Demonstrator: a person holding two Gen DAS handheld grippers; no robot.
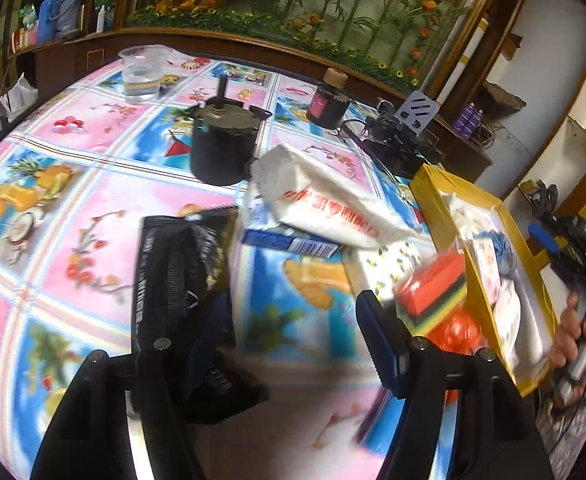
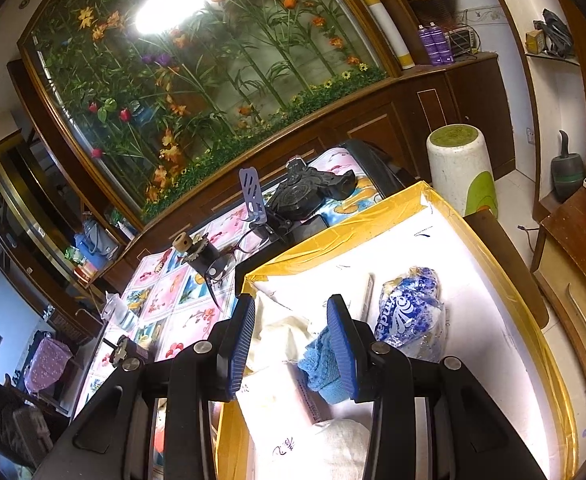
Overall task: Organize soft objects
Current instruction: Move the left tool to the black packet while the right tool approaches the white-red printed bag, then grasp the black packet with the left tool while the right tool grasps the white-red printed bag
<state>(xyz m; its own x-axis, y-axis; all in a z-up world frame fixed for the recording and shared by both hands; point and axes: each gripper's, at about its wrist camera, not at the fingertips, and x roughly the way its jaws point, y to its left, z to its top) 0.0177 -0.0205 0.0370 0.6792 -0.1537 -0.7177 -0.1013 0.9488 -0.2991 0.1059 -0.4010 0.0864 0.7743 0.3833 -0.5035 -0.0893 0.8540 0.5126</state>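
Left wrist view: the left hand-held gripper (image 1: 277,340) hangs with jaws apart and empty over the table (image 1: 93,200), a black snack packet (image 1: 177,276) by its left finger, likely next for the yellow box (image 1: 489,280) at the right edge.

Right wrist view: the right hand-held gripper (image 2: 291,344), jaws part open and empty, hovers over the box, which holds a blue cloth (image 2: 321,364) and a blue-printed bag (image 2: 409,312).

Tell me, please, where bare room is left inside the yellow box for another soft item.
The free patch in the yellow box is its white floor at the far end, beyond the blue-and-white packet, and along the right wall beside it. The near end is crowded: cream cloth, blue knitted piece and white bundles fill it.
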